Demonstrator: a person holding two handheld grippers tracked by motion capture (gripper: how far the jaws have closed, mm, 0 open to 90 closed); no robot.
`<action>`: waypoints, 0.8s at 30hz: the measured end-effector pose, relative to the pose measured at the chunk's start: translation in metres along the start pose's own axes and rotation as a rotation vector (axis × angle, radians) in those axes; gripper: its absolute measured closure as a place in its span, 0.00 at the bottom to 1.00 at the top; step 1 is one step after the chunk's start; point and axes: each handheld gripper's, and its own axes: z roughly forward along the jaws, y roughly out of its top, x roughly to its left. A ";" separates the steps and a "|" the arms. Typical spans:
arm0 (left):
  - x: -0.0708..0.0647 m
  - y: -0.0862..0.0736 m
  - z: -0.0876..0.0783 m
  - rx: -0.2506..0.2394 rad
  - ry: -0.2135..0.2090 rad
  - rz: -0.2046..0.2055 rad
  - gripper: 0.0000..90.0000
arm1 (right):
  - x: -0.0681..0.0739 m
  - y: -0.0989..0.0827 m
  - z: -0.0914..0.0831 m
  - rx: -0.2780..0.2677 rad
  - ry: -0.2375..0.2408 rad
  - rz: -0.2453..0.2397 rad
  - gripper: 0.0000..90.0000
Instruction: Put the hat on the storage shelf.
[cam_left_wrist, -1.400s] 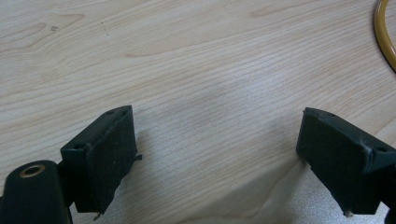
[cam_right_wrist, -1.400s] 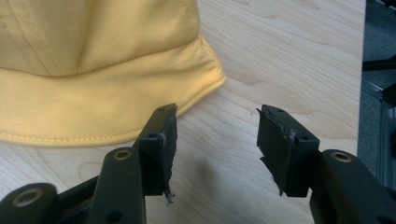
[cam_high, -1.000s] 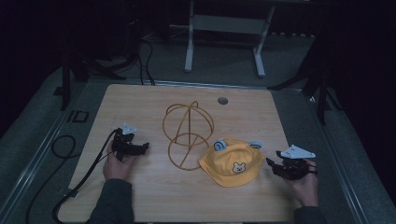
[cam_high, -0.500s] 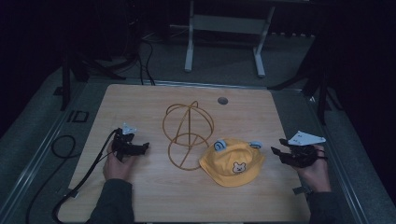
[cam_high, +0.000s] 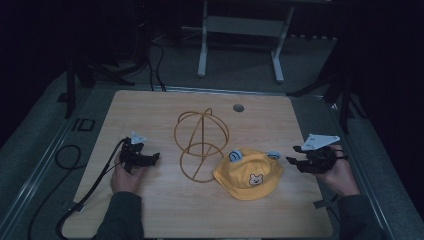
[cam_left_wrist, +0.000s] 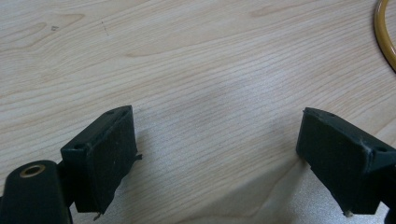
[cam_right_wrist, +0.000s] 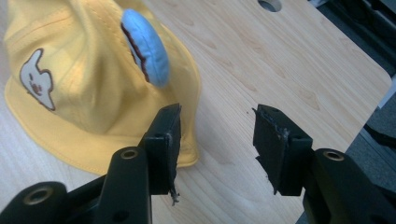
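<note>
On the wooden table (cam_high: 150, 210), near the middle and a touch to the right, sits the yellow hat (cam_high: 248, 172), crown up, with a little white bear face on its front and two blue ears poking out near the top. Just left of it, and touching its far-left edge, stands the gold wire stand (cam_high: 200, 144), hoops crossing above a ring that lies flat on the wood.

Over to the right, the right gripper (cam_high: 295, 154) is held up off the table at the right edge, jaws aimed left toward the hat. Its jaws have just been closing, yet they are parted with bare wood between them in the right gripper view (cam_right_wrist: 215, 135); nothing is pinched. From that camera the hat (cam_right_wrist: 93, 79) lies just beyond the left jaw, one blue ear (cam_right_wrist: 144, 46) standing proud.

Across on the left side, the left gripper (cam_high: 150, 159) rests low by the table, well apart from the hat. Its jaws are spread wide (cam_left_wrist: 215, 154), only wood grain between them, with a sliver of the gold wire (cam_left_wrist: 385, 35) at the far right corner.

Far off, a round hole (cam_high: 238, 107) marks the tabletop.
</note>
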 end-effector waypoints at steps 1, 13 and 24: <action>0.000 0.000 0.000 0.000 0.000 0.000 0.13 | 0.000 0.007 0.001 0.017 0.013 -0.029 0.57; 0.000 0.000 0.000 0.000 0.000 -0.001 0.13 | 0.003 0.032 0.006 0.068 0.053 -0.101 0.56; 0.000 0.000 0.000 0.000 0.000 -0.001 0.13 | 0.010 0.053 0.007 0.121 0.079 -0.176 0.52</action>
